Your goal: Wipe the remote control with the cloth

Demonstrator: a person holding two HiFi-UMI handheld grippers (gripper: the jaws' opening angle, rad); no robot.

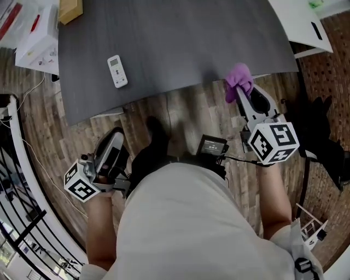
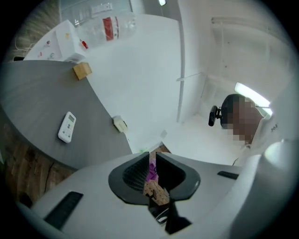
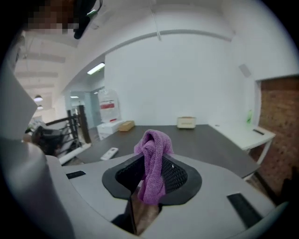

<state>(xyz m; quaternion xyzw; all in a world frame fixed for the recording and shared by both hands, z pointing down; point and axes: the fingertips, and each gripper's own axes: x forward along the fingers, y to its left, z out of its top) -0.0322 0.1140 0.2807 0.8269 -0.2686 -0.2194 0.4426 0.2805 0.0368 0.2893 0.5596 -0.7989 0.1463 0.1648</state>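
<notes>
Head view: the remote control lies upper left on the desk, well apart from both tools. The right hand-held gripper pinches the purple cloth.

Left gripper view: the left hand-held gripper is nearly pressed together and empty. I judge it best used to steady the remote control.

Right gripper view: the cloth is bunched, so press its loose top down flat and stroke lengthwise.

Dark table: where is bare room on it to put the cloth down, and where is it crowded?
The widest bare patch of the dark table lies between the remote control and the table's right edge. A narrower strip is free between it and the near edge. Only the far left corner is tighter: a wooden block sits there.
</notes>
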